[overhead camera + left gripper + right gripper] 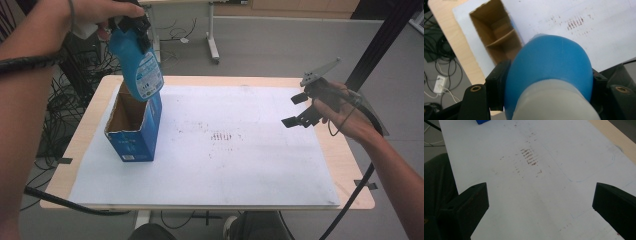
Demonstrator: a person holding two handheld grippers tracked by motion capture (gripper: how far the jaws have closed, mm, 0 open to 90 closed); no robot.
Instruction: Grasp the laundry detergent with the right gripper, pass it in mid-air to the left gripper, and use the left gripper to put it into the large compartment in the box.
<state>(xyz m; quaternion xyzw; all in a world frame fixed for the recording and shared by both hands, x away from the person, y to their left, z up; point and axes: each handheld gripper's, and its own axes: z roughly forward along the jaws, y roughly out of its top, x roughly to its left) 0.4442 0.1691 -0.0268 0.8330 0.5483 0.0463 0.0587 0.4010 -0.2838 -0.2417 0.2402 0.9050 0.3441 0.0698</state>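
A blue bottle with a white label hangs in the air over the open blue cardboard box, its bottom just at the box's mouth. My left gripper is shut on the bottle's neck from above. In the left gripper view the blue bottle bulges between the black jaws, and the open box with its brown inside lies below. My right gripper is open over the right side of the table with nothing between its fingers. In the right gripper view its wide-spread jaws frame the bare white sheet.
A white sheet covers most of the wooden table, with brown smudges at its middle. Cables lie on the floor to the left. A black post rises at the back right. A table leg stands behind.
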